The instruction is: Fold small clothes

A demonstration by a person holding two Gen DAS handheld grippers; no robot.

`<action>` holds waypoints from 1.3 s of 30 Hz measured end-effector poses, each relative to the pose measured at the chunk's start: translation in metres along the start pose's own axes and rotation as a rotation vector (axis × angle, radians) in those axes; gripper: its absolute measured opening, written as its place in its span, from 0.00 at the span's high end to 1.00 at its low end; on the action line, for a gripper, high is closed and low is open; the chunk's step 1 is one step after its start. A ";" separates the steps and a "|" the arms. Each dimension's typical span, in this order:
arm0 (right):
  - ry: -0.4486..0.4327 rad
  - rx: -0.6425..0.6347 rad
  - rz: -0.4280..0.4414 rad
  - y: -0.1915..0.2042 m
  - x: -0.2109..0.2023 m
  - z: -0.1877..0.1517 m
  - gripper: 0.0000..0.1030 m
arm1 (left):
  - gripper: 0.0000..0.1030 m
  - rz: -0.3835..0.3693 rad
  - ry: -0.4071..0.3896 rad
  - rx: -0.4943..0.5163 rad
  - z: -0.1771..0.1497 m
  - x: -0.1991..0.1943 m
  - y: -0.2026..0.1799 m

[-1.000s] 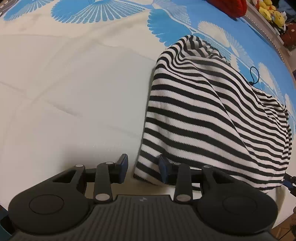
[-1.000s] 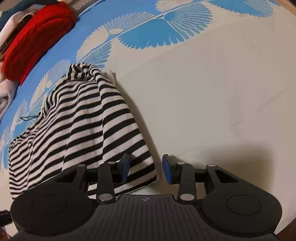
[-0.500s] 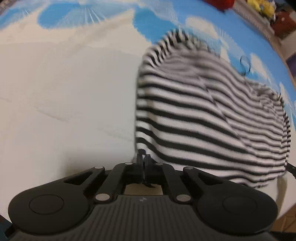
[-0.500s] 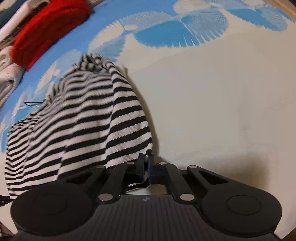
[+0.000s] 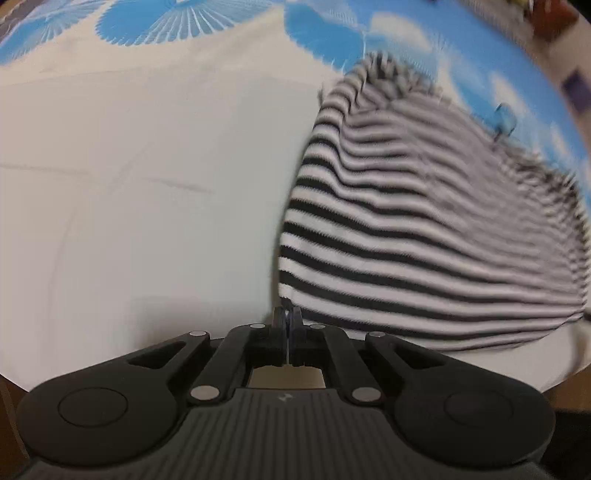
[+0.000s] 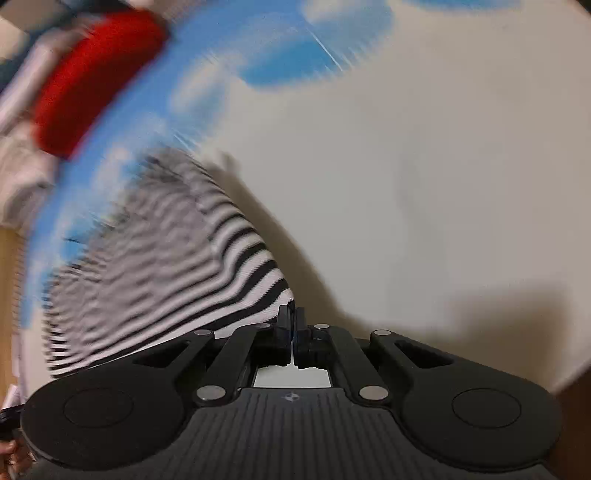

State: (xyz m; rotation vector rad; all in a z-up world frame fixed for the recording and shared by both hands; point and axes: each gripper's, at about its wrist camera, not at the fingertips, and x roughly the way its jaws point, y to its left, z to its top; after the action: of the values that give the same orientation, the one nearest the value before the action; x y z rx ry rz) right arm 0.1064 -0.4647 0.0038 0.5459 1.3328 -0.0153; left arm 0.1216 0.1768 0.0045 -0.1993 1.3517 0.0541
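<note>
A black-and-white striped garment [image 5: 424,236] lies on a cream and blue bedsheet [image 5: 147,184]. My left gripper [image 5: 287,314] is shut on the garment's near left corner. In the right wrist view the same garment [image 6: 166,273] spreads to the left, blurred by motion. My right gripper [image 6: 291,314] is shut on its near right corner. Both corners are lifted slightly off the sheet.
A red knitted item [image 6: 92,81] and pale folded clothes [image 6: 18,177] lie at the far left of the right wrist view. The sheet's blue fan pattern [image 5: 177,22] runs along the far side. The bed edge [image 5: 565,384] is close at lower right.
Both grippers went from open beside the garment's near corners to shut on them. Both now move with the cloth, which is pulled taut and blurred.
</note>
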 end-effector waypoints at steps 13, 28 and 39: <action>-0.107 -0.237 0.083 0.075 0.029 0.025 0.64 | 0.57 -0.123 0.001 -0.064 0.041 0.024 -0.044; -0.407 -0.519 -0.179 0.151 0.052 0.059 0.51 | 0.58 -0.114 -0.266 -0.276 0.103 0.018 -0.037; -0.411 -0.495 -0.182 0.159 0.096 0.087 0.94 | 0.91 -0.158 -0.282 -0.373 0.141 0.060 -0.009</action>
State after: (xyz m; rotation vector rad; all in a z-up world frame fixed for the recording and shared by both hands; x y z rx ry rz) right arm 0.2611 -0.3306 -0.0143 -0.0047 0.9310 0.0498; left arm 0.2721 0.1880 -0.0247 -0.5909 1.0322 0.1952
